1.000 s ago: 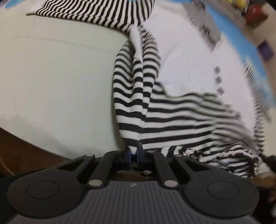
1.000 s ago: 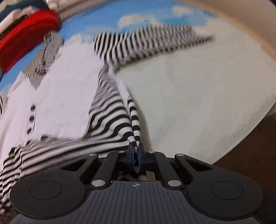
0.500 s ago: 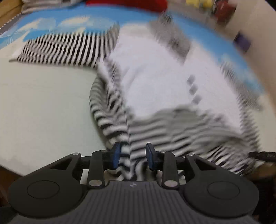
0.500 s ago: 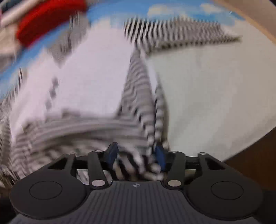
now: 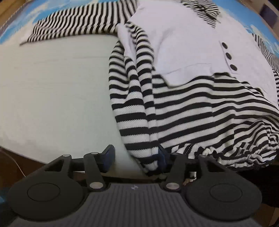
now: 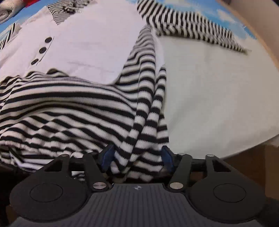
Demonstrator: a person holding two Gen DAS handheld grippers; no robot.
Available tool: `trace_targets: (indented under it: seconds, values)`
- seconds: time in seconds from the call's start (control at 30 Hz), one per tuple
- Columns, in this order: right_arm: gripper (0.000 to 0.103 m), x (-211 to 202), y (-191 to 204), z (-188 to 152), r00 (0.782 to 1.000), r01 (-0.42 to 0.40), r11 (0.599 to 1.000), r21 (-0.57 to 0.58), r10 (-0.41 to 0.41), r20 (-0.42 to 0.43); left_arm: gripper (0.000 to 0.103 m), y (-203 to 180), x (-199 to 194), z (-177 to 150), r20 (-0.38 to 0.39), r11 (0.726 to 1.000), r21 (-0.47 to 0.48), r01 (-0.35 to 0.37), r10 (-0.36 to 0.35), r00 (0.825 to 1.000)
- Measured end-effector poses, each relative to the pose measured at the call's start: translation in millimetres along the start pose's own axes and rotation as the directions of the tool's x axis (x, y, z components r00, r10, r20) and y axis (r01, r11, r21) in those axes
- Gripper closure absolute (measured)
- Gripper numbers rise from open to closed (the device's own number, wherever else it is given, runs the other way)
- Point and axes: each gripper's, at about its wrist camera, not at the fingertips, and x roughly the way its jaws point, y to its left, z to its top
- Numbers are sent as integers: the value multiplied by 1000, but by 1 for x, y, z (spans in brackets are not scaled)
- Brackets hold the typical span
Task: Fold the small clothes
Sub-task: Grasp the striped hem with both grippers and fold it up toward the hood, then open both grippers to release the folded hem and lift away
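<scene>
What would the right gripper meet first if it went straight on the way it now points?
Most likely the striped jumper: its bunched hem lies between the right gripper's open jaws, which have just been opening. Depth beyond is unclear.

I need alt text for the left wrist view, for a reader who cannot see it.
The left gripper, jaws open, hangs over the striped hem of a black-and-white sweater with a plain white front panel and three dark buttons, spread on a pale surface.

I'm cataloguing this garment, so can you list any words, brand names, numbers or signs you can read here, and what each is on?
Neck label inside the collar of the striped top: dark marks that may be lettering, too small and blurred to read.
Small cross-shaped emblem on the hand-held gripper body: a sign, no letters.
No other text shows.
</scene>
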Motion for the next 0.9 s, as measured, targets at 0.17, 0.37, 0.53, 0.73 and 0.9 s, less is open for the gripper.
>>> trace_targets:
  seconds: [0.17,0.37,0.53,0.73,0.9]
  values:
    - [41,-52,-14,16,962,-59,995,85,34,269,33,7,-38,4,193,998,-40,55,-46,980]
    - [40,-128,-43,43,803,-176,980,88,91,589,21,-1,-90,2,497,998,-60,22,10,868]
    - [31,-156,-63,44,688,-232,971,61,120,716,20,-11,-129,15,584,999,-51,-5,34,811]
    - [31,-146,-66,47,685,-300,943,143,109,720,20,2,-177,45,629,991,-124,53,37,776]
    - [31,-132,-46,54,710,-306,941,146,124,693,20,19,-169,85,642,986,-167,29,86,762]
